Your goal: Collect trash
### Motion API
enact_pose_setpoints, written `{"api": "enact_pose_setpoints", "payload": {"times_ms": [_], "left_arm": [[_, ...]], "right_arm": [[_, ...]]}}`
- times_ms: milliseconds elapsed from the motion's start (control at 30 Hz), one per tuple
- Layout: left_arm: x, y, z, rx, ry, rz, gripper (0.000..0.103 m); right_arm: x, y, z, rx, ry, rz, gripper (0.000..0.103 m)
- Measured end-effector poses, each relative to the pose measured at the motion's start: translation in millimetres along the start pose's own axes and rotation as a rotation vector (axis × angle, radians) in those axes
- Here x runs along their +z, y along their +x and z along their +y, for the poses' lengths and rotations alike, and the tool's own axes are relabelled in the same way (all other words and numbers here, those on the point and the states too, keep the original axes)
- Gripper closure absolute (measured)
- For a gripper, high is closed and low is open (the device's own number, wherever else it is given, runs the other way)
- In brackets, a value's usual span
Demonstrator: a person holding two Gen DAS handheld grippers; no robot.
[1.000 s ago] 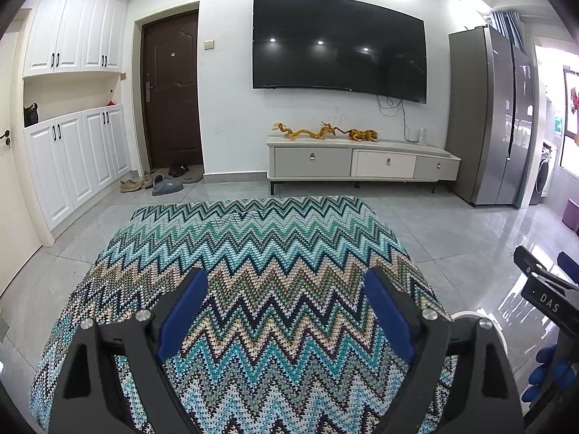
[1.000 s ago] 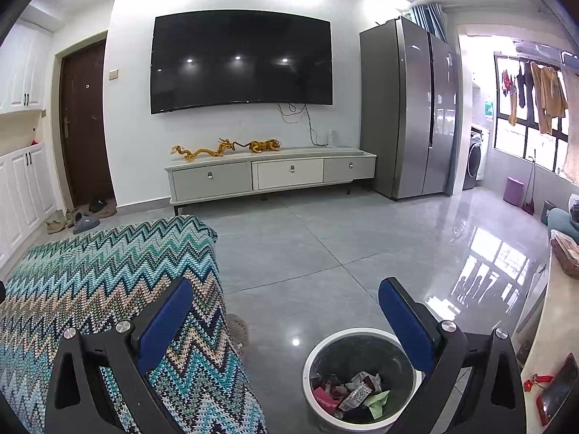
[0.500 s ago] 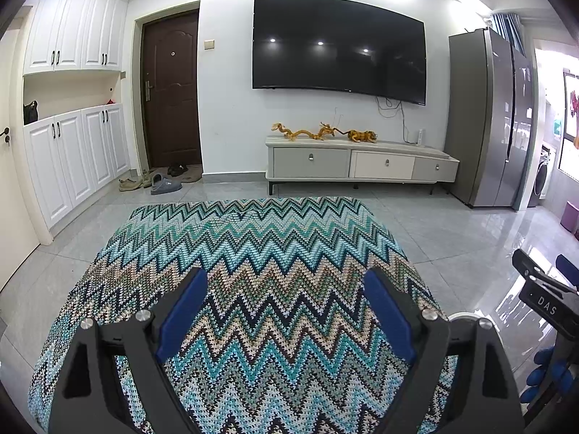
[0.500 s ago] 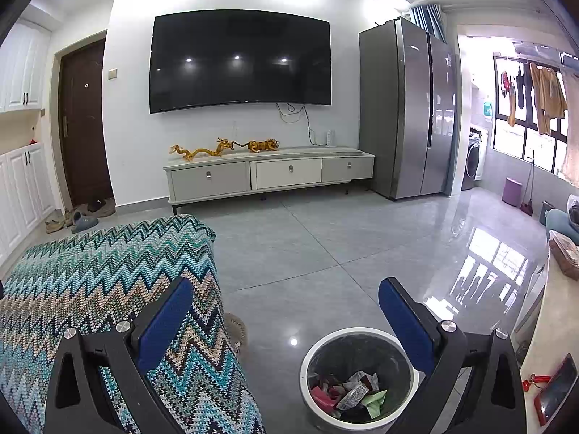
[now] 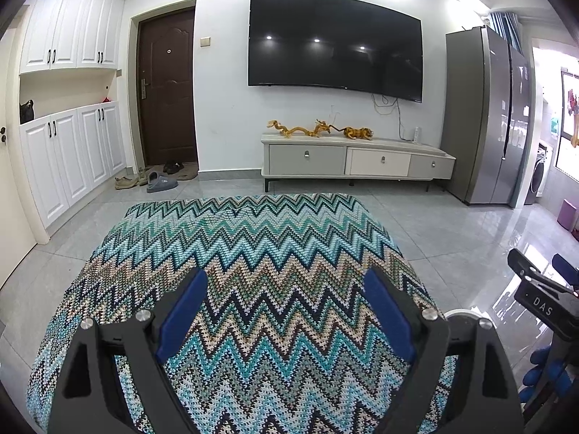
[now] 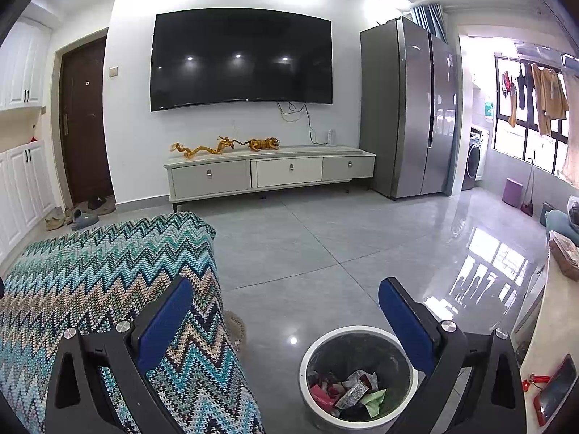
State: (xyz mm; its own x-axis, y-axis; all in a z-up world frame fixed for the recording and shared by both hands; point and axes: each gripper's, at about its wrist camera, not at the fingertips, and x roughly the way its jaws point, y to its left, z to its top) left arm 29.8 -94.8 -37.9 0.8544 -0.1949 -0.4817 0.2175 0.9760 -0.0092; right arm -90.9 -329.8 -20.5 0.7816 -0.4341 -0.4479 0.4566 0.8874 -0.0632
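Both my claws, left claw (image 5: 286, 320) and right claw (image 6: 286, 325), gape apart, holding nothing. The trash sits in the bin (image 6: 358, 379) (beside the zigzag blanket (image 5: 246, 253)). If I swing low, I might knock it over.

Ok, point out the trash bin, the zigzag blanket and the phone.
trash bin (image 6: 362, 333): right wrist view, far white rim.
zigzag blanket (image 5: 253, 253): left wrist view, middle of top.
phone (image 6: 555, 392): right wrist view, its screen.

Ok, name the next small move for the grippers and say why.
Probably pull both back: the left gripper and right gripper are open and empty, the zigzag cloth shows no trash, and wrappers already lie in the bin.
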Motion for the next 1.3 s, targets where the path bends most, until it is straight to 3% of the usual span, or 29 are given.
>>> {"api": "enact_pose_setpoints", "payload": {"times_ms": [300, 833, 1300], "left_arm": [[-3.0, 6.1, -14.9, -0.023, 0.021, 0.022, 0.015], [-21.3, 38.8, -43.9, -0.063, 0.080, 0.118, 0.015], [-24.1, 48.9, -50.6, -0.080, 0.082, 0.134, 0.015]], "right_arm": [[-4.4, 1.7, -6.8, -0.013, 0.001, 0.009, 0.000], [-27.6, 26.2, -36.6, -0.056, 0.036, 0.104, 0.000], [-34.5, 35.7, -45.1, -0.066, 0.051, 0.131, 0.000]]}}
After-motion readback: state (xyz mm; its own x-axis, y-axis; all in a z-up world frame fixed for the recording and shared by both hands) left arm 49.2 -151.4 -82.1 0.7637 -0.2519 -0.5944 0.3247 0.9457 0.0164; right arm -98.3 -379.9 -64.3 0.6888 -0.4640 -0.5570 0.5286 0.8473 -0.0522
